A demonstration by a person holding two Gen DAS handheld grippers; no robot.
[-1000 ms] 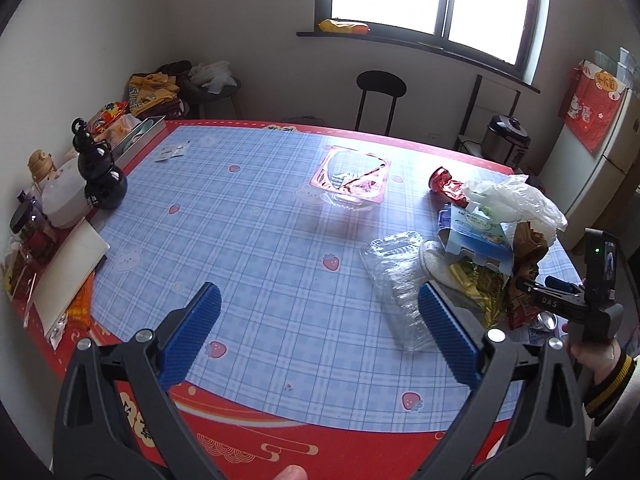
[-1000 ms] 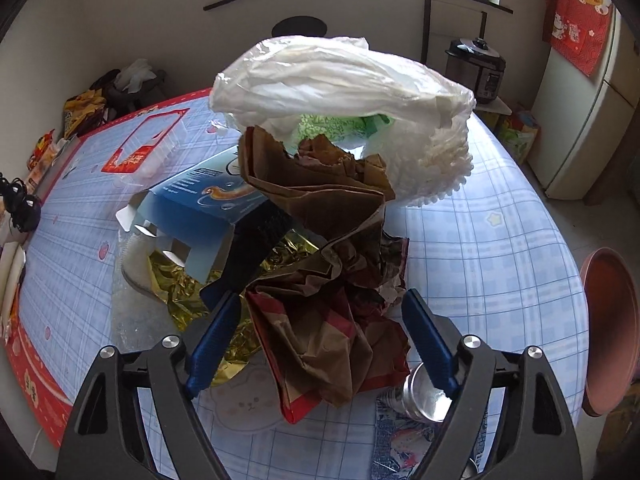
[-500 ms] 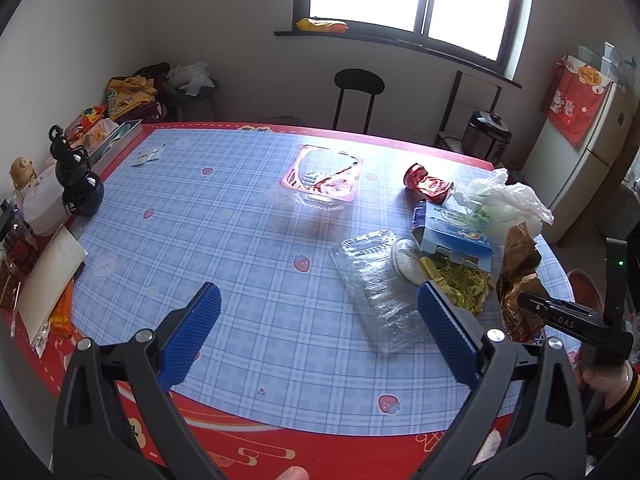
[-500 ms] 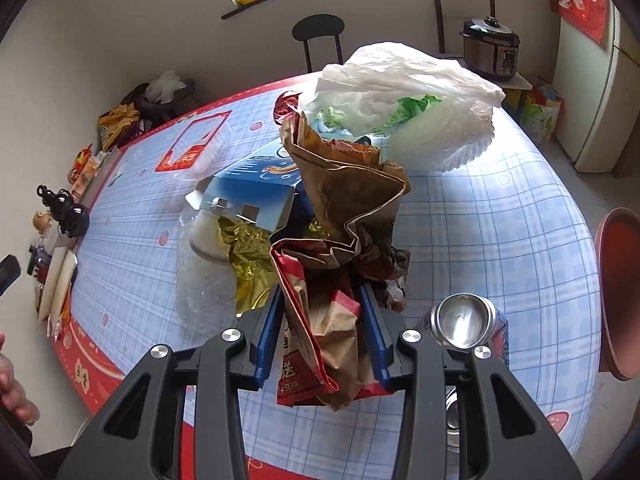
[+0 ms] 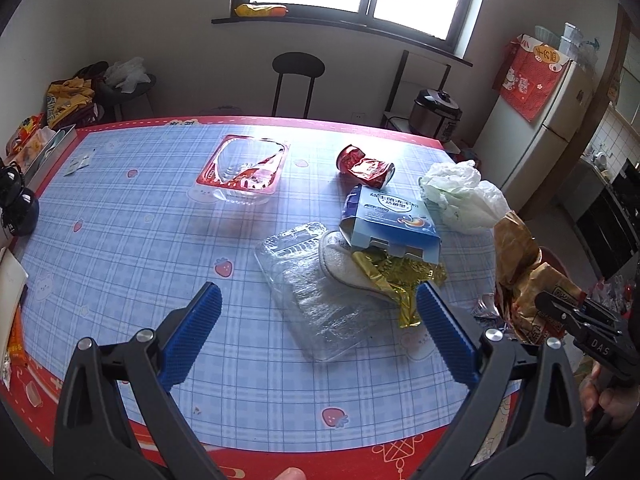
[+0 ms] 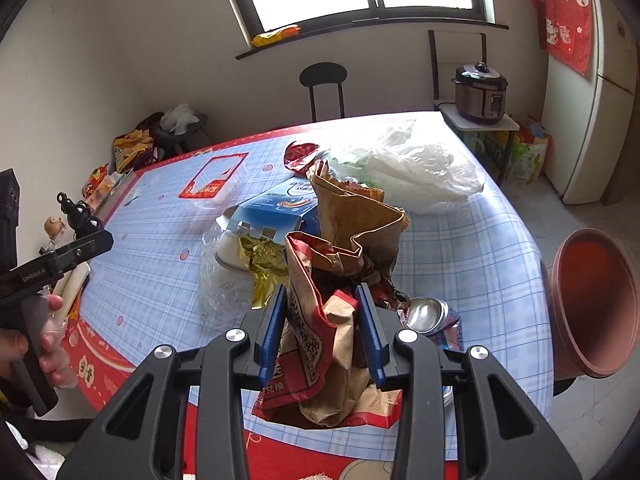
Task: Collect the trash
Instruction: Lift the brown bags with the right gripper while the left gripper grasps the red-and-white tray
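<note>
My right gripper (image 6: pixel 322 332) is shut on a crumpled brown and red paper bag (image 6: pixel 344 264) and holds it above the table's near right edge; the bag also shows in the left wrist view (image 5: pixel 520 272). My left gripper (image 5: pixel 320 340) is open and empty above the table's front. On the blue checked tablecloth (image 5: pixel 140 248) lie a blue carton (image 5: pixel 390 220), gold foil (image 5: pixel 396 276), a clear plastic tray (image 5: pixel 316 292), a white plastic bag (image 5: pixel 460 192), a crushed red can (image 5: pixel 366 166) and a red-rimmed clear tray (image 5: pixel 244 168). A silver can (image 6: pixel 426 314) lies by the bag.
A brown round bin (image 6: pixel 588 304) stands off the table's right edge. A black gourd bottle (image 5: pixel 16 200) and other items line the table's left edge. A black stool (image 5: pixel 298 80), a rice cooker (image 5: pixel 436 114) and a fridge (image 5: pixel 548 128) stand beyond the table.
My right gripper closed on the paper bag and lifted it back from the trash pile toward the table's near edge. My left gripper pulled back and rose, staying open.
</note>
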